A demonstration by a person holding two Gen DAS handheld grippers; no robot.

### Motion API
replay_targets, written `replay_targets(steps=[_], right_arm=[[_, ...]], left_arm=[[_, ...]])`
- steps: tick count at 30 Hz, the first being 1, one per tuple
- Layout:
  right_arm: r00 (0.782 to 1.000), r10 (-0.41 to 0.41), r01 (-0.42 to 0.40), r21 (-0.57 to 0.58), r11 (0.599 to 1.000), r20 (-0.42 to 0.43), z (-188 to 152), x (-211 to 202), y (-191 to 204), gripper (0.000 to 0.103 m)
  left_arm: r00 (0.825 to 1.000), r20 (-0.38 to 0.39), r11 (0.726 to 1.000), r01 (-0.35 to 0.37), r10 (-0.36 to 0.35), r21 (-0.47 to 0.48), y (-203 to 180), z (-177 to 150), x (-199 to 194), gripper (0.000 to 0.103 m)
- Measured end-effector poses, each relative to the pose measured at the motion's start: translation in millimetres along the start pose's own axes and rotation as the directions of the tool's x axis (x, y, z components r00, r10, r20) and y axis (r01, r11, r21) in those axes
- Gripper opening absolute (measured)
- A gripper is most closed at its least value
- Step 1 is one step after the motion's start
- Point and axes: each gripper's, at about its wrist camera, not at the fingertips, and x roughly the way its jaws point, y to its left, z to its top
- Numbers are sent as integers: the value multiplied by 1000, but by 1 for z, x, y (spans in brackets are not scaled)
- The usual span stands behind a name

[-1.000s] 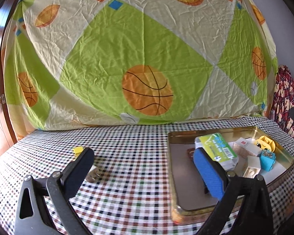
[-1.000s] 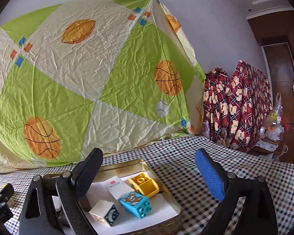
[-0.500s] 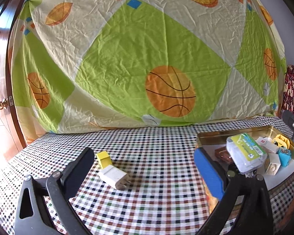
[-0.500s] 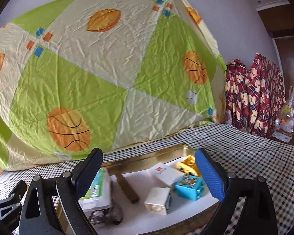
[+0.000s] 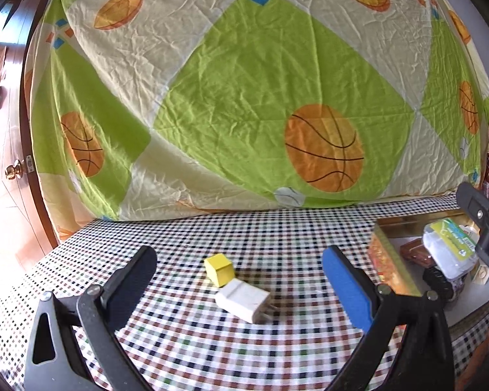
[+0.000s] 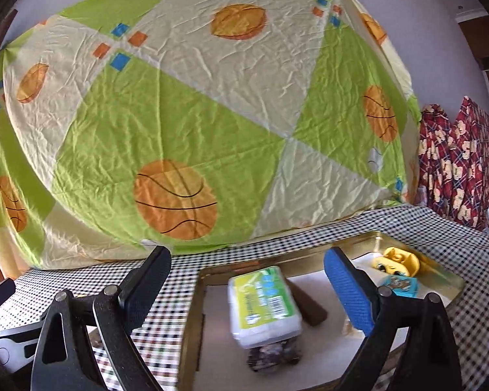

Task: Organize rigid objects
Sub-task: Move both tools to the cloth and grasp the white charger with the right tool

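The left gripper [image 5: 241, 283] hovers wide open around the white charger [image 5: 243, 299] and yellow block [image 5: 219, 269], which probably touch. Take one alone; the right gripper [image 6: 247, 286], empty, waits over the tray [image 6: 309, 254].

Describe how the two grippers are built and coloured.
Both look alike. The left gripper and the right gripper each have black plastic arms with triangular cut-outs and silver rivets. On each, one pad is black and the other blue and textured. No cables, sleeves or hands show.
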Motion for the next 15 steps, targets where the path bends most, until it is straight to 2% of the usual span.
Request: replay_targets(steps=[9, 15], right_arm=[[994, 98, -100, -34, 994, -46, -7, 14, 44, 96], [980, 141, -156, -101, 982, -141, -14, 32, 74, 96]], left_arm=[[997, -38, 997, -64, 63, -37, 52, 0, 27, 103], [986, -77, 987, -149, 144, -54, 87, 2, 50, 103]])
